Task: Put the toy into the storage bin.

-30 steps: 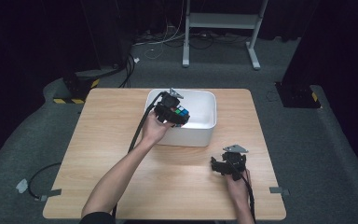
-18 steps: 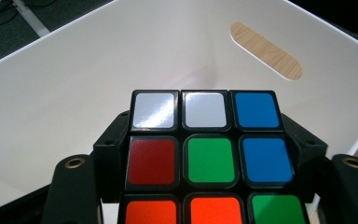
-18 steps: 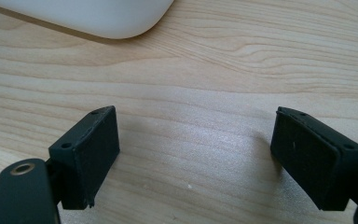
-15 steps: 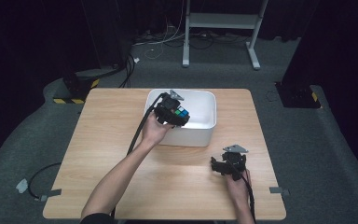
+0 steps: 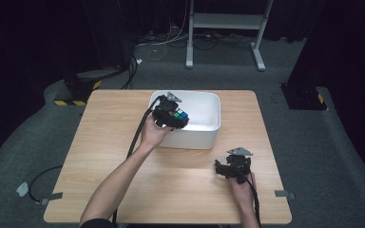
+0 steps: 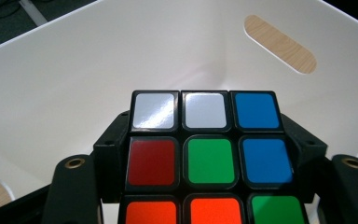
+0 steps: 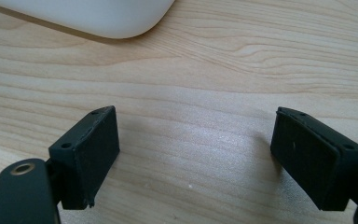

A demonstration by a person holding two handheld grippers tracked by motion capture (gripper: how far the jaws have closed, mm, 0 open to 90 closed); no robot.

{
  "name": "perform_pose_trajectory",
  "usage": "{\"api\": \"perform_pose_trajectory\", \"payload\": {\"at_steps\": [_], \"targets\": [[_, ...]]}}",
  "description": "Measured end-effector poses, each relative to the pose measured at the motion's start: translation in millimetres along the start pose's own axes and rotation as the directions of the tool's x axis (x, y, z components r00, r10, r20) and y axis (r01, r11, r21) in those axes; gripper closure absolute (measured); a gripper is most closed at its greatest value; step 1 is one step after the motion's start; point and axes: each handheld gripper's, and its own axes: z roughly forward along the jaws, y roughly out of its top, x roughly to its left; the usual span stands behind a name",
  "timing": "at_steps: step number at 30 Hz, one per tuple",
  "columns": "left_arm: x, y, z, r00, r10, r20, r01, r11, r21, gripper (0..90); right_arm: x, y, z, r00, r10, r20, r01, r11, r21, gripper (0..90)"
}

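Observation:
A colour puzzle cube point(image 6: 207, 156) with white, blue, red, green and orange tiles sits between the jaws of my left gripper point(image 6: 209, 154), which is shut on it. In the high view that left gripper point(image 5: 175, 115) holds the cube point(image 5: 180, 114) over the near left part of the white bin point(image 5: 208, 102). My right gripper point(image 5: 224, 167) rests low over the wooden table point(image 5: 104, 123) near its front right. In the right gripper view the right gripper point(image 7: 196, 149) stands open, with bare wood between its pads point(image 7: 98, 149).
The white bin's inside point(image 6: 121, 70) has a slotted handle hole point(image 6: 279, 44) in its far wall. A bin corner point(image 7: 98, 18) lies beyond the right gripper. A metal stand point(image 5: 225, 21) and cables point(image 5: 138, 71) lie on the dark floor past the table.

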Motion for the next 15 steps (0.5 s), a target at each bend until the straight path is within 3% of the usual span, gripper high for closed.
{"api": "perform_pose_trajectory", "payload": {"at_steps": [15], "targets": [[7.0, -4.1, -12.5, 0.9997, -0.004, -0.026, 0.004, 0.9998, -0.019, 33.5, 0.1, 0.0, 0.0, 1.0, 0.001, 0.0, -0.001, 1.0, 0.0, 15.3]]}}
